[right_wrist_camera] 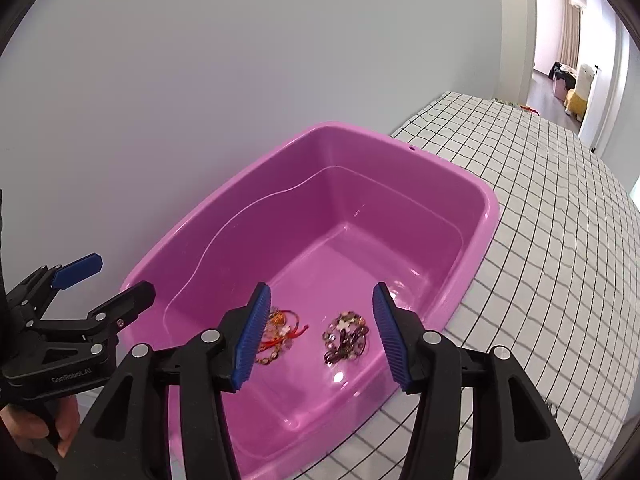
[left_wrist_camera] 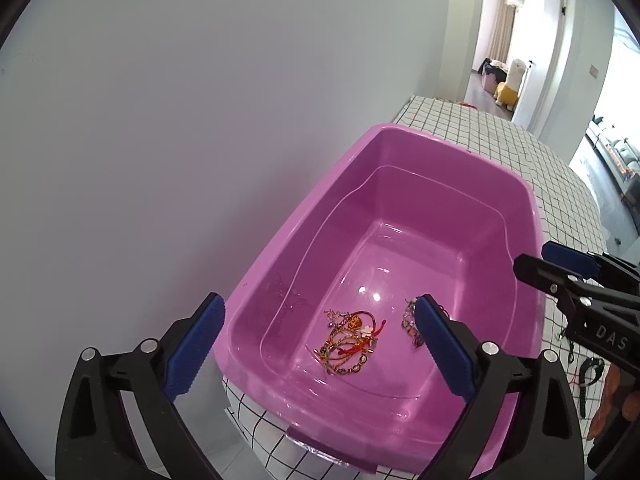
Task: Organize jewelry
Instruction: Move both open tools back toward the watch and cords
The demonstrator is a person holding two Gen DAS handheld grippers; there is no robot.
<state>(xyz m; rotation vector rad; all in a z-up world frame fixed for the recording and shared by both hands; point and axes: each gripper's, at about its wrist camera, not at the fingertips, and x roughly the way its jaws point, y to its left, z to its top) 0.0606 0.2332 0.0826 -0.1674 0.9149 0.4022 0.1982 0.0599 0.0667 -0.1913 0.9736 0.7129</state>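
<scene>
A pink plastic tub (left_wrist_camera: 400,148) (right_wrist_camera: 440,168) stands on a checked cloth against the wall. Inside lie a tangle of gold and red bracelets (left_wrist_camera: 347,342) (right_wrist_camera: 280,334) and a darker beaded bracelet pile (right_wrist_camera: 346,336), partly hidden behind my finger in the left wrist view (left_wrist_camera: 409,320). My left gripper (left_wrist_camera: 320,344) is open and empty above the tub's near end; it also shows in the right wrist view (right_wrist_camera: 110,278). My right gripper (right_wrist_camera: 320,332) is open and empty above the jewelry; it also shows in the left wrist view (left_wrist_camera: 540,262).
The white checked tablecloth (right_wrist_camera: 560,240) stretches right of the tub. A plain wall (left_wrist_camera: 200,120) runs along the tub's left side. Dark straps and an orange item (left_wrist_camera: 592,384) lie on the cloth at the right. A doorway (left_wrist_camera: 516,40) opens at the far end.
</scene>
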